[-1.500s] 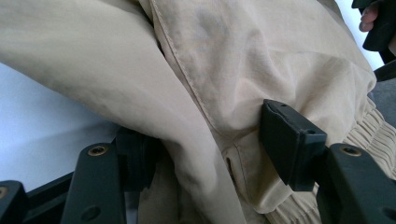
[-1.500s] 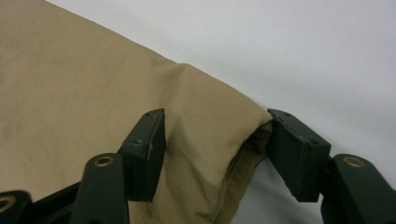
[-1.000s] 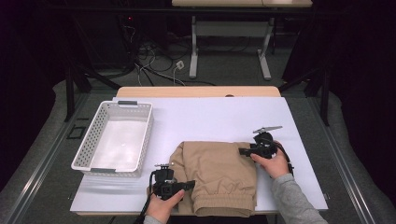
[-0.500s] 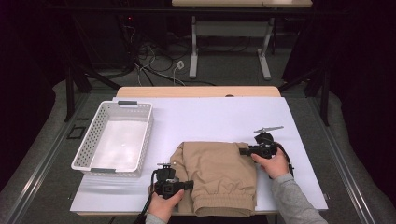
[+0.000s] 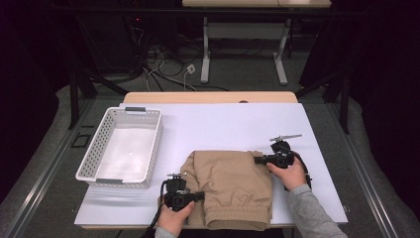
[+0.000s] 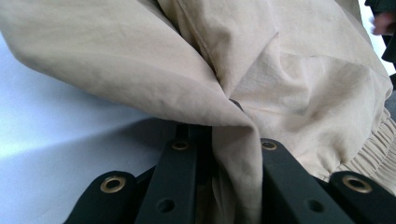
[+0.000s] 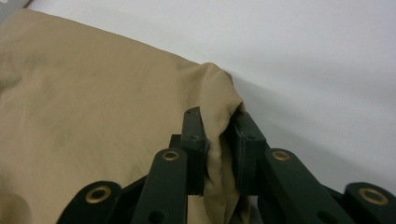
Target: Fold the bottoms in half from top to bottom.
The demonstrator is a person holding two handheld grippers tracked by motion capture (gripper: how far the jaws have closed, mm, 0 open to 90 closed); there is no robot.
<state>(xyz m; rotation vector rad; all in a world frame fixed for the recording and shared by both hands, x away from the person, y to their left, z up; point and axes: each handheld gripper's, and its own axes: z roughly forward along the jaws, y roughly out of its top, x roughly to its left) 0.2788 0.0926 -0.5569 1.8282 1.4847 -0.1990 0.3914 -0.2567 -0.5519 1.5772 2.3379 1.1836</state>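
The folded tan garment (image 5: 232, 187) lies near the front edge of the table (image 5: 237, 124), right of the white basket (image 5: 121, 148). Its left edge is pinched in the left claw (image 5: 198, 197), whose jaws have just been closing; its far right corner is pinched likewise in the right claw (image 5: 257, 159). The grasping step is judged complete. An even, simultaneous lift is called for next.

- Overhead light was bright on the white table (image 5: 233, 124), pretty dark all around it.
- Left gripper view: glare on the table, close fabric (image 6: 289, 84) a bit soft.
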